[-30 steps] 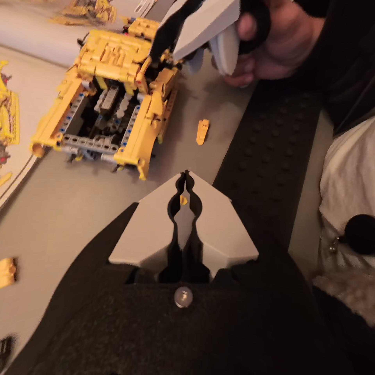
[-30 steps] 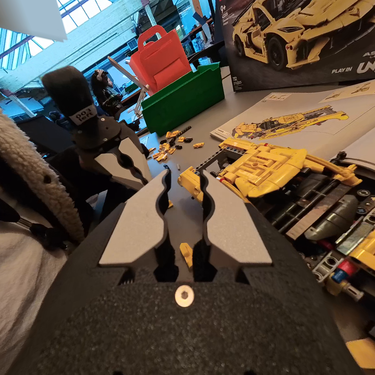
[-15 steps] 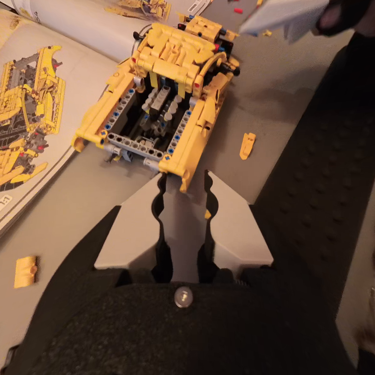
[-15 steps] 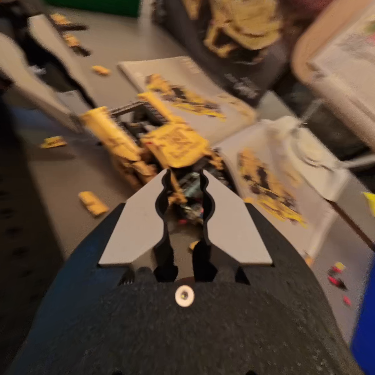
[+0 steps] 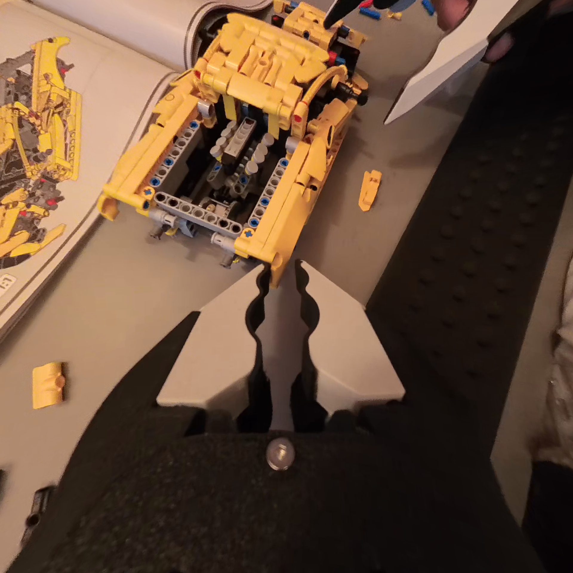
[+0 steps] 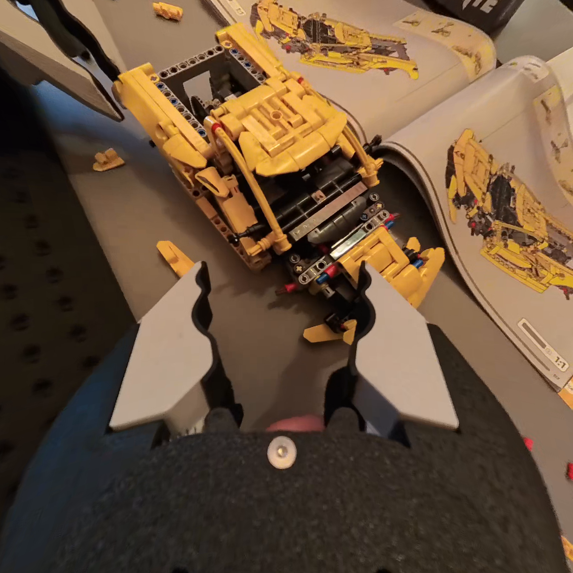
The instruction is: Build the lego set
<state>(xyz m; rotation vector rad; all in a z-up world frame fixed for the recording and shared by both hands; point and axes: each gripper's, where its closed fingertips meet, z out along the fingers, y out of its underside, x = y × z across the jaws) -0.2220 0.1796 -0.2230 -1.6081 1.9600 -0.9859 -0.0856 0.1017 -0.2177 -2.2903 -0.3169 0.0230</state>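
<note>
One half-built yellow car model stands on the grey desk, its far side overlapping an open instruction booklet that lies toward the far edge of the desk. Along the near edge runs one dark studded mat.

The left gripper is released, its jaws a little apart and holding nothing. One rear corner of the car sits right at its fingertips, at the mouth of the gap; whether the corner touches the fingers cannot be told. In the left wrist view two loose yellow pieces lie on the desk: a narrow pointed piece between the car and the mat, and a short curved block off to the gripper's left, well apart from the car.

The right gripper is wide open and empty. It hangs over the other end of the car, with the car's low nose just beyond its right finger. A small yellow-and-black assembly lies on the desk between its fingers, close against the right one. In this view three more loose yellow pieces show: a flat pointed one just beside the left finger, a small one near the mat, and one far off at the top. A few small red bits lie at the right.
</note>
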